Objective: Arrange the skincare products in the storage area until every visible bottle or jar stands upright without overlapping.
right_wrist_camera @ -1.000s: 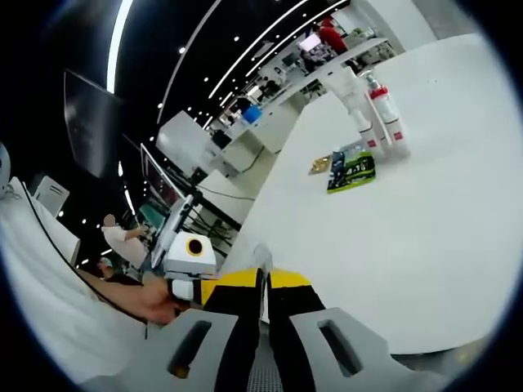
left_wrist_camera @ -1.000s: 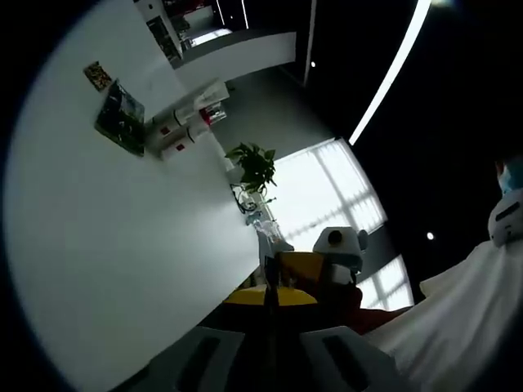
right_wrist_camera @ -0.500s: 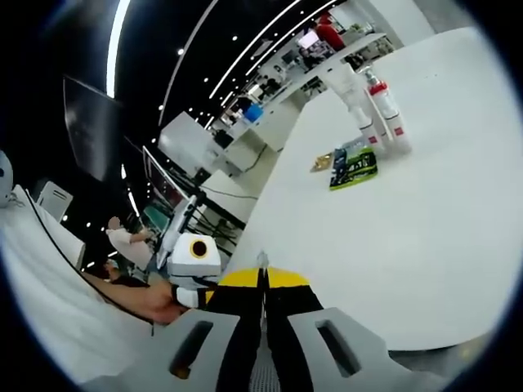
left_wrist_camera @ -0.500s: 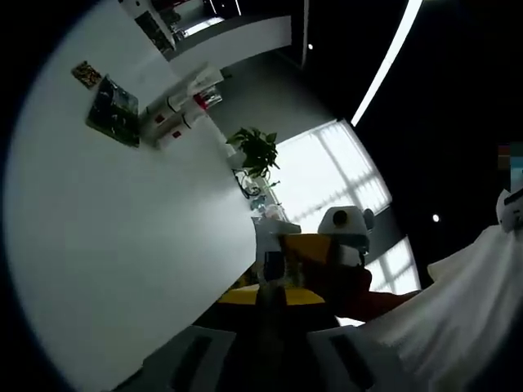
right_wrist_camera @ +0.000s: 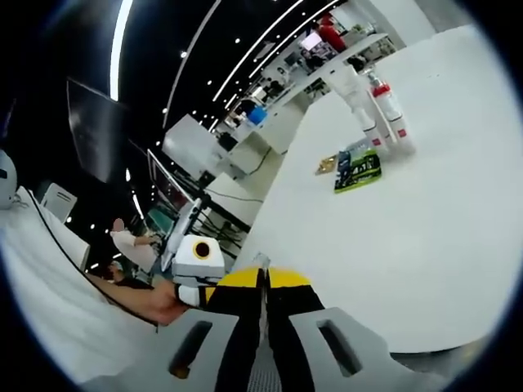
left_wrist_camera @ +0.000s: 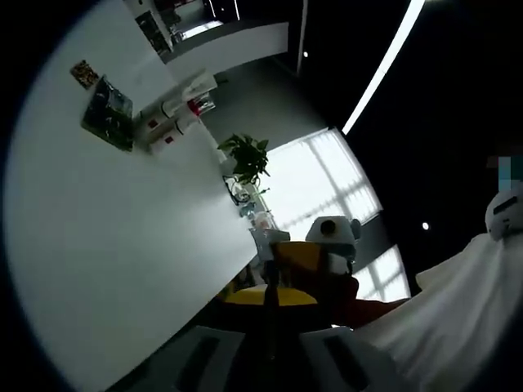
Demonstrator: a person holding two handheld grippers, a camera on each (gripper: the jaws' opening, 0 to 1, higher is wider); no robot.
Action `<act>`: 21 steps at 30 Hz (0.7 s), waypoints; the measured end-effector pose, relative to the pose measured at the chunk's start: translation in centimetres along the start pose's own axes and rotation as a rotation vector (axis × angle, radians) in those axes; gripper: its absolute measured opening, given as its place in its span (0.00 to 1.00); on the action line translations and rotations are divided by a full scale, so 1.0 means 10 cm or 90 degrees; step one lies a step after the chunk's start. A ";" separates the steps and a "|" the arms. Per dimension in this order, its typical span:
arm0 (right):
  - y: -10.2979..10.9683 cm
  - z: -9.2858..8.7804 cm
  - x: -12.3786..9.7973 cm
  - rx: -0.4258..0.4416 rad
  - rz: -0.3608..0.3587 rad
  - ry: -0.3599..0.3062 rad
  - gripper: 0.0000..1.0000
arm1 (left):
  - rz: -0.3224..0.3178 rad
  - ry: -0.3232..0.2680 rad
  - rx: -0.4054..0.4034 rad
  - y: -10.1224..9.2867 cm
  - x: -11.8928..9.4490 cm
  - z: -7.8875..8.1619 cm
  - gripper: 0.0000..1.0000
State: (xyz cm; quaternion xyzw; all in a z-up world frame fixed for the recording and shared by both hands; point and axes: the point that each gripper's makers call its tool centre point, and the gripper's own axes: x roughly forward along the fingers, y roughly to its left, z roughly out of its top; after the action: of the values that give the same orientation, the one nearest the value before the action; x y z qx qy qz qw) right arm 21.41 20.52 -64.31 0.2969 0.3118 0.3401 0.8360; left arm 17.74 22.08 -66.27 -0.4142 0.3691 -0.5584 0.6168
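1. overhead light strips ran across a dark ceiling in the right gripper view, with desks and screens of an open office beyond the white table (right_wrist_camera: pixel 392 245).
2. far across that table stood a small cluster of skincare bottles (right_wrist_camera: pixel 377 114), white with red caps and labels, apparently upright and close beside one another; whether they touched could not be told at that size.
3. a dark green packet (right_wrist_camera: pixel 357 170) lay flat just in front of them, with a small card (right_wrist_camera: pixel 326 166) beside it.
4. in the left gripper view the same bottles (left_wrist_camera: pixel 176 122) showed near the table's far edge, next to the packet, and a potted plant (left_wrist_camera: pixel 245 158) stood by a bright window.
5. the right gripper (right_wrist_camera: pixel 263 302) was clenched, jaws pressed together with nothing between them, at the table's near edge, well apart from the products.
6. the left gripper (left_wrist_camera: pixel 268 304) looked clenched too, with nothing clearly between its jaws; the other gripper's yellow body sat just past its tips.
7. i judged the task either not begun or at a check of the result, since both tools were away from the products.
8. any next move would call for carrying a gripper across the table and opening its jaws before approaching a bottle, without knocking its neighbours.
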 end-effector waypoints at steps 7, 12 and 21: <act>-0.02 0.00 0.04 -0.037 -0.018 -0.011 0.17 | 0.015 -0.021 -0.024 0.07 -0.04 0.06 0.00; -0.06 0.09 0.03 -0.076 -0.040 -0.043 0.29 | 0.023 -0.028 -0.036 0.13 -0.07 0.11 0.00; -0.17 0.19 0.04 -0.199 -0.098 -0.072 0.56 | 0.044 -0.041 -0.060 0.31 -0.21 0.47 0.01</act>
State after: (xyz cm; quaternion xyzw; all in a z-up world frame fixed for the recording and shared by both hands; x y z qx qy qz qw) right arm 23.65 19.28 -64.50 0.1574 0.2295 0.3022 0.9117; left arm 23.04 24.70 -67.29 -0.4477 0.3887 -0.5052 0.6271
